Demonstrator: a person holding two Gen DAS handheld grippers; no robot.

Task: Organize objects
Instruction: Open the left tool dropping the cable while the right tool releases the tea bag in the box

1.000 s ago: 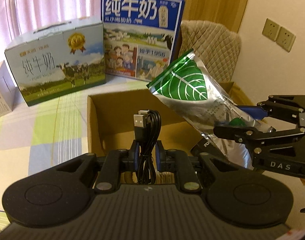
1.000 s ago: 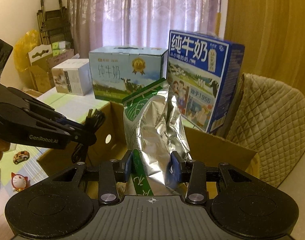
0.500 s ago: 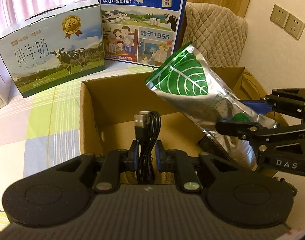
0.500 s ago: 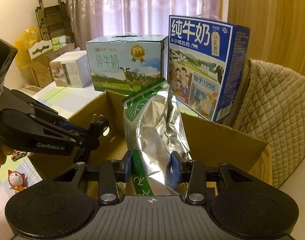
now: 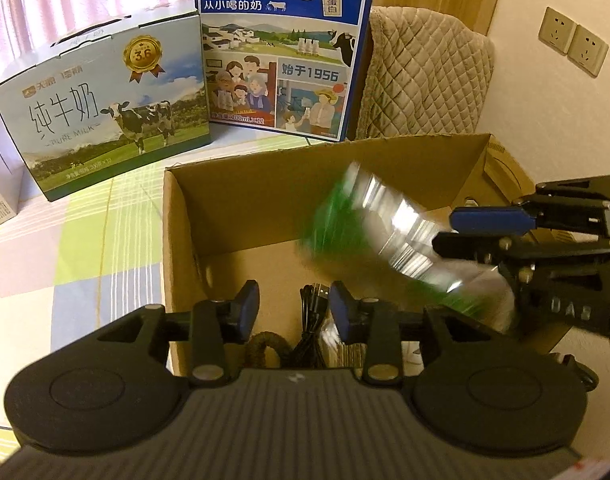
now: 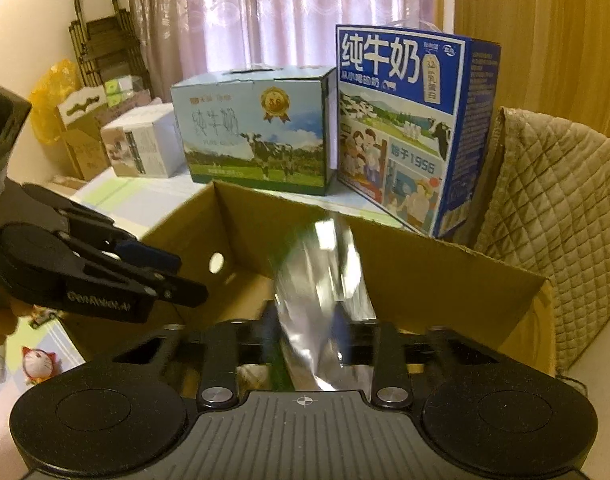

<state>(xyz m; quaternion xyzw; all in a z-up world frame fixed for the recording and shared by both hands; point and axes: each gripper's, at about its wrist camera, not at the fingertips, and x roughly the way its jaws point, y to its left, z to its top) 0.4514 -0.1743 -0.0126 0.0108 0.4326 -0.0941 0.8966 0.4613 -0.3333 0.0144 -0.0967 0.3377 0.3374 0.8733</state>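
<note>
An open cardboard box sits under both grippers. My left gripper is open above its near end. A black USB cable lies loose below and between its fingers, inside the box. A silver and green foil pouch is a motion blur, tilted down into the box. In the left wrist view it has dropped away from the upper blue pad of my right gripper. In the right wrist view the pouch sits low between the blurred fingers of that open gripper. The left gripper reaches in from the left.
Behind the box stand a pale green milk carton and a tall blue milk carton. A quilted chair back is at the far right, under wall sockets. A white box and a cat figurine are on the left.
My left gripper opened and the cable fell into the box. The pouch tipped and slid down out of the right gripper's hold. Both grippers moved forward over the box.
</note>
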